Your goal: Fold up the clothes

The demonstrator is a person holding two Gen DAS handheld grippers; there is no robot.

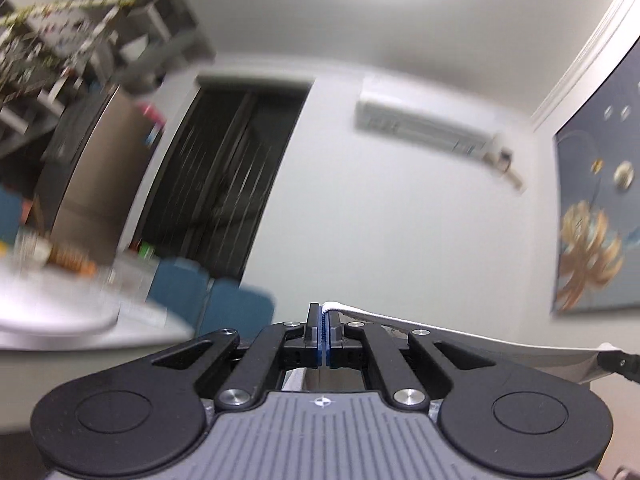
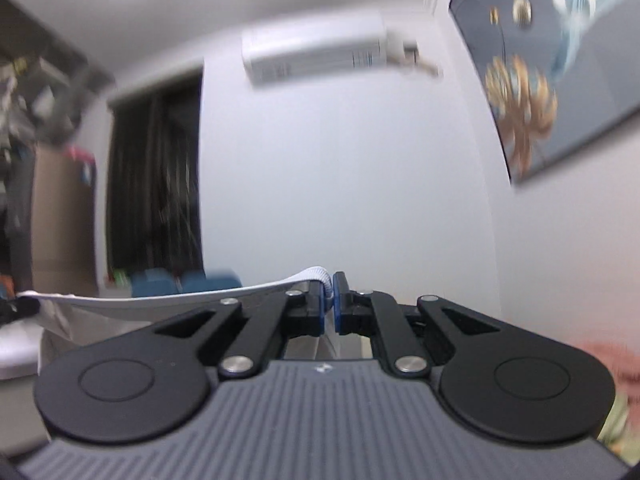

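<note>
My left gripper is shut on the edge of a white garment, which stretches taut to the right toward the other gripper's black tip. My right gripper is shut on the same white garment, its hem bunched between the blue pads; the cloth runs left to the left gripper's tip. Both grippers are raised and point at the far wall. The rest of the garment hangs below, hidden.
A table with dishes and blue chairs stands at the left. Ahead are a white wall, a dark doorway, an air conditioner and a painting. Pink cloth lies at the lower right.
</note>
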